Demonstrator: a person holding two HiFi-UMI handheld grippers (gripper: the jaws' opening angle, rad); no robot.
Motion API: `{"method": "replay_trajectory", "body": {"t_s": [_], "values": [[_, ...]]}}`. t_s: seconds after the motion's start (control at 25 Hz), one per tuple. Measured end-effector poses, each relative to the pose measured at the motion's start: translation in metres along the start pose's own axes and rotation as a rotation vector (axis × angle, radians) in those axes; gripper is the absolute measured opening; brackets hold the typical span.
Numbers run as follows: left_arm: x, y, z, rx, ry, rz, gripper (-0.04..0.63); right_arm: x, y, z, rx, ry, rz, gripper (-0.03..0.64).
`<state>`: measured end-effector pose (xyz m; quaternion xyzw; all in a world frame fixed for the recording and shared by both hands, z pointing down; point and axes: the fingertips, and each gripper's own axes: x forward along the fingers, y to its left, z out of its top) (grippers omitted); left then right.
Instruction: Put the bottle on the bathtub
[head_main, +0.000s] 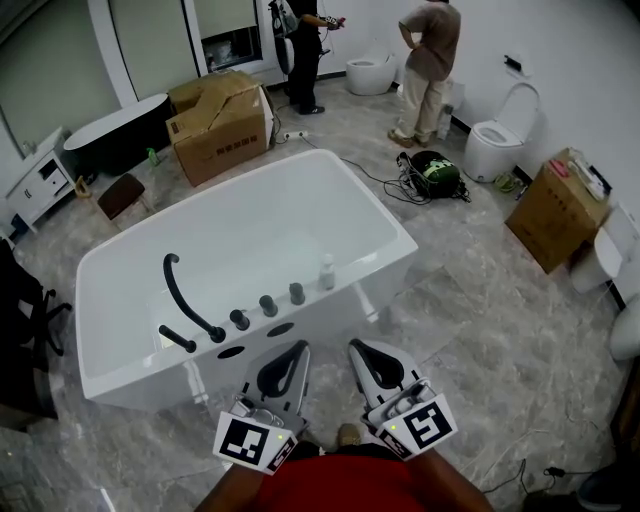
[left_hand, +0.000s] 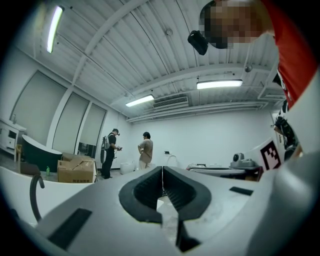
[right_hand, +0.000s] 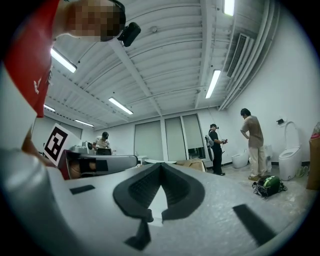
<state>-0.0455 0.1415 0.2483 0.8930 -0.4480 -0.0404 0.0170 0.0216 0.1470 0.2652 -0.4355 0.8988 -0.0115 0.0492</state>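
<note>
The bathtub (head_main: 260, 235) lay straight before me, its near rim just ahead of my left tool (head_main: 298, 347) and right tool (head_main: 356, 348), which sat side by side and close together. On that rim the bottle (head_main: 327, 272) stood at the right end, with a row of knobs (head_main: 268, 305) to its left and the faucet (head_main: 185, 290) further left (all on the rim, none in the basin). Behind the bathtub sat a cardboard box (head_main: 220, 125), with another tub (head_main: 115, 130) to its left. Off to the right, well apart, a bag (head_main: 437, 172) lay on the floor (head_main: 480, 330) beside a toilet (head_main: 495, 140), and a second box (head_main: 557, 210) stood nearer me.
</note>
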Motion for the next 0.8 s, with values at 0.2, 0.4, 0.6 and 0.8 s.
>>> {"method": "replay_trajectory", "body": {"t_s": [0.2,0.4,0.6,0.8], "values": [[0.000,-0.007,0.000,0.013,0.002,0.005,0.011,-0.005,0.000,-0.002,0.000,0.002,0.015,0.003],[0.001,-0.010,-0.003,0.010,0.015,0.005,0.011,-0.009,-0.002,-0.007,0.009,0.019,0.013,0.003],[0.001,-0.012,-0.007,0.006,0.028,0.004,0.011,-0.014,-0.005,-0.013,0.020,0.035,0.005,0.003],[0.001,-0.007,-0.009,0.007,0.033,0.005,0.011,-0.009,-0.003,-0.017,0.024,0.042,0.006,0.003]]}}
